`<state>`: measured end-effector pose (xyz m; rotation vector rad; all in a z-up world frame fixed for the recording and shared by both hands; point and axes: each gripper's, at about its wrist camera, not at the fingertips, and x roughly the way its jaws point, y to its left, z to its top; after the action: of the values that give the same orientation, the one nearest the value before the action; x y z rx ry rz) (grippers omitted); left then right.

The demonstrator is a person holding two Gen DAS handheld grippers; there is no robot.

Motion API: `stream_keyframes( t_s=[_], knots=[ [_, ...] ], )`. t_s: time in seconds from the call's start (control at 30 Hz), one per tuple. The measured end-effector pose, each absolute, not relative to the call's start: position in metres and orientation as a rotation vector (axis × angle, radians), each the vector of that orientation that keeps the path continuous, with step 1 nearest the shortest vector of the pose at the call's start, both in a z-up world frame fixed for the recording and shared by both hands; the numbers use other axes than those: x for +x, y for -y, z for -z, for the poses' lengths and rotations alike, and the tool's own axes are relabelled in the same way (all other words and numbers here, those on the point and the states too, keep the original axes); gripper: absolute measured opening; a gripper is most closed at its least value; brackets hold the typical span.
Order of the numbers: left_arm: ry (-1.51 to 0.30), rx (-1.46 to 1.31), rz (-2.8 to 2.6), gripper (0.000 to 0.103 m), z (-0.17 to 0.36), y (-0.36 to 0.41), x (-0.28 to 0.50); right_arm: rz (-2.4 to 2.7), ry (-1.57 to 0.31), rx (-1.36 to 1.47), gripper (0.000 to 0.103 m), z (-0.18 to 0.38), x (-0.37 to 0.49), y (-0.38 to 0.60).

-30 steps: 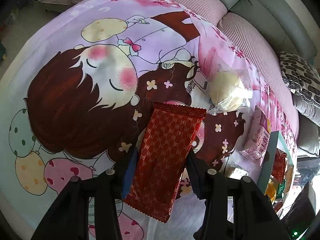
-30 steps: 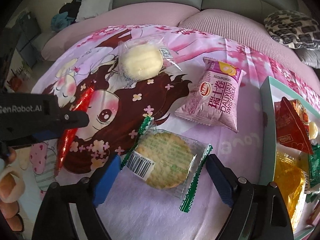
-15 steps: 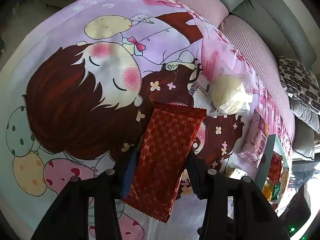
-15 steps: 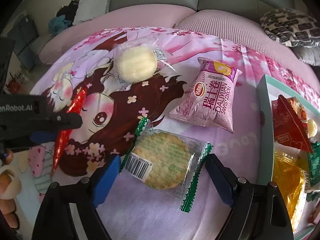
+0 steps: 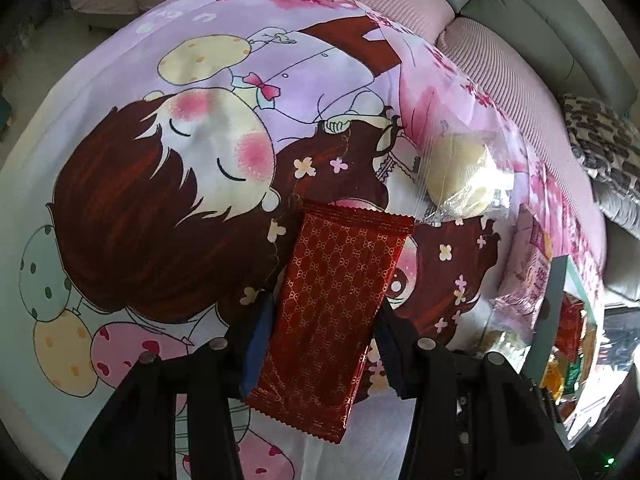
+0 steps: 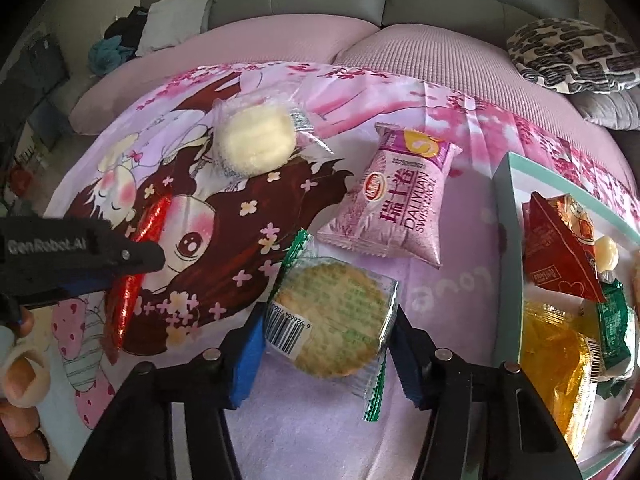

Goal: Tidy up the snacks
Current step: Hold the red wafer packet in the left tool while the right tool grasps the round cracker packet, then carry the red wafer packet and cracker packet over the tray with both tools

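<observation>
The left gripper (image 5: 320, 324) pinched the red foil packet (image 5: 332, 312) by its long edges, as it had one second earlier; packet and pads showed no shift between frames. The packet pointed toward 12 o'clock above the cartoon-print blanket (image 5: 160, 160).

The right gripper (image 6: 326, 344) was closing. One second earlier its blue pads stood well clear of the round cracker pack (image 6: 336, 316); now they sat against the pack's left and right edges, touching the clear wrapper. Whether they pressed firmly could not be told. The pack lay on the blanket.

From the right gripper outward:
- At 12 o'clock, the pink Swiss-roll pack (image 6: 400, 200) lay flat, just beside the cracker pack.
- At 11 o'clock, the wrapped pale bun (image 6: 254, 140) lay well apart.
- At 3 o'clock, the teal-edged tray (image 6: 506, 240) held the red, orange and green snack packets.
- At 9 o'clock, the left gripper and red packet were visible edge-on, with the person's fingers (image 6: 24, 372) below.

All loose snacks occupied the same places as before.
</observation>
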<state>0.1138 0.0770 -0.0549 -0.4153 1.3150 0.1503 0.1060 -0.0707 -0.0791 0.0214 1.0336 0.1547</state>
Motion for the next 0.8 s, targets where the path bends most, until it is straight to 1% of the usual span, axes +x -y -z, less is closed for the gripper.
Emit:
stream_keyframes(
  t_s=[0.17,0.37,0.8],
  knots=[
    [-1.313,-0.409,-0.154,0.051,0.055,-0.075,0.116,-0.176,-1.015,0.086,0.059,0.071,0.104,0.082],
    [-1.298,-0.411,-0.150,0.049,0.053,-0.075,0.114,-0.183,-0.997,0.101,0.059,0.062,0.100,0.085],
    [-1.227,-0.413,-0.137,0.049,0.027,-0.073,0.111,-0.169,-0.944,0.136,0.060,0.039,0.089,0.100]
  ],
)
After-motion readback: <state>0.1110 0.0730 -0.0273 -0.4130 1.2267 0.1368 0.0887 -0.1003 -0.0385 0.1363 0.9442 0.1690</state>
